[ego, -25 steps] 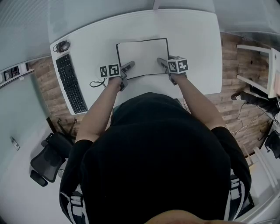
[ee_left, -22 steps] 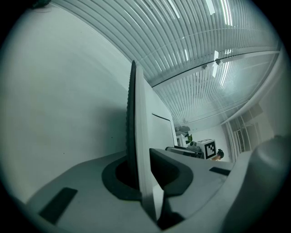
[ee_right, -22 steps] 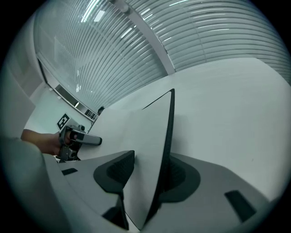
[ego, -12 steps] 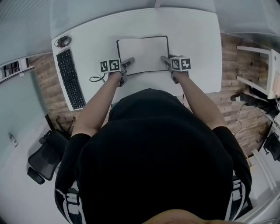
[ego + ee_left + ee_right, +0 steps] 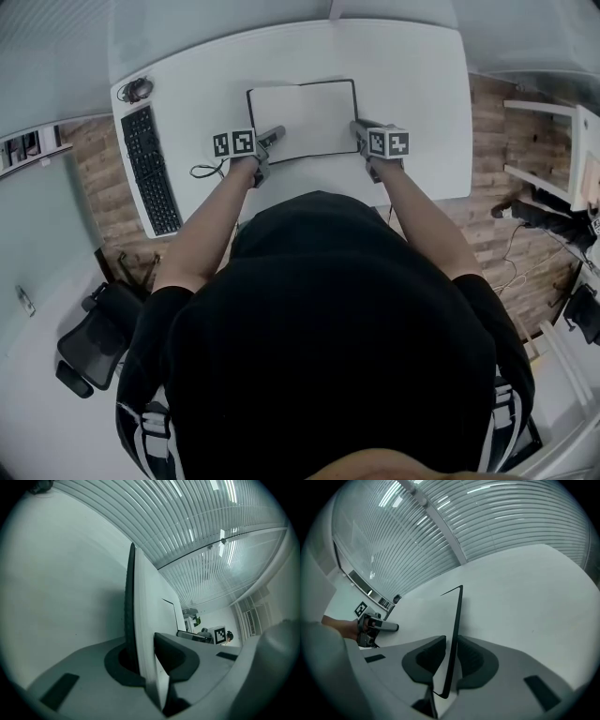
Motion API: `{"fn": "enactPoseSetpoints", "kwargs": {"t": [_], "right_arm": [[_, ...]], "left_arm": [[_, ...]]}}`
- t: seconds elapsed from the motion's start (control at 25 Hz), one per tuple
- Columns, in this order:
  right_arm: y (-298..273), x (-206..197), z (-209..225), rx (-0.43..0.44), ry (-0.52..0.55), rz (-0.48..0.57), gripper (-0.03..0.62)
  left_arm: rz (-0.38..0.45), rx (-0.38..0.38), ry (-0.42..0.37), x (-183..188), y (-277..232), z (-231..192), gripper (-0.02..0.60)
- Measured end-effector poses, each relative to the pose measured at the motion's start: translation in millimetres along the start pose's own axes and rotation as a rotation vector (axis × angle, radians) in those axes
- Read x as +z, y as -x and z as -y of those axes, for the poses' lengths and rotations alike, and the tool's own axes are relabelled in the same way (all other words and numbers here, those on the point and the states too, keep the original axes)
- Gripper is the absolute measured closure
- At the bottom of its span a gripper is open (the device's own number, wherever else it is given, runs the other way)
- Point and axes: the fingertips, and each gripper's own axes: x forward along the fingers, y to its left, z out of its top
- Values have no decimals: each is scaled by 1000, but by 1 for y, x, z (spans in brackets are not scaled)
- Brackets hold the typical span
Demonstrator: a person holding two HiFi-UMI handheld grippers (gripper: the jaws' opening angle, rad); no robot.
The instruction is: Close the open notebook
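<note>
My right tongs [image 5: 357, 126] have just been closing around the right cover edge of the notebook [image 5: 302, 120], which lies open on the tabletop [image 5: 412, 84]. A slight gap remains, so I judge there is no grip yet. My left tongs [image 5: 278, 135] are clamped on the left page stack.

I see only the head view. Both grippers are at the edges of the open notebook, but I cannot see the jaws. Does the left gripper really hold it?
Observer: Yes. The left gripper view shows the left gripper shut on the thick left edge of the notebook.
Operator: And the right one, is it also gripping?
Observer: Not fully. The right gripper has just been closing around the thin right cover, which stands between its jaws, but a slim gap shows at one pad.
</note>
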Motion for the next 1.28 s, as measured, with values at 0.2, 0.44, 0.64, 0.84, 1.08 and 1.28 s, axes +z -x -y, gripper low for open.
{"fn": "enactPoseSetpoints", "kwargs": {"t": [0.2,0.44,0.64,0.84,1.08,1.28], "right_arm": [[5,1,5,-70,7,22,510],[7,2,0,-34,41,27,536],[1,-4,-5,-2,44,-24,545],[-7,-17,-5,-1,110,-70,551],[-4,-15,0,22,110,-50,557],[-6,-17,-3,19,96,-34,557]], "left_arm": [[1,3,-7,0,1,1,511],[4,10,-7,-1,1,3,509],[2,13,-9,-2,-1,5,508],[-3,15,-3,-1,2,1,506],[-4,18,-6,0,-1,0,502],[-10,17,-8,-1,5,-5,502]]}}
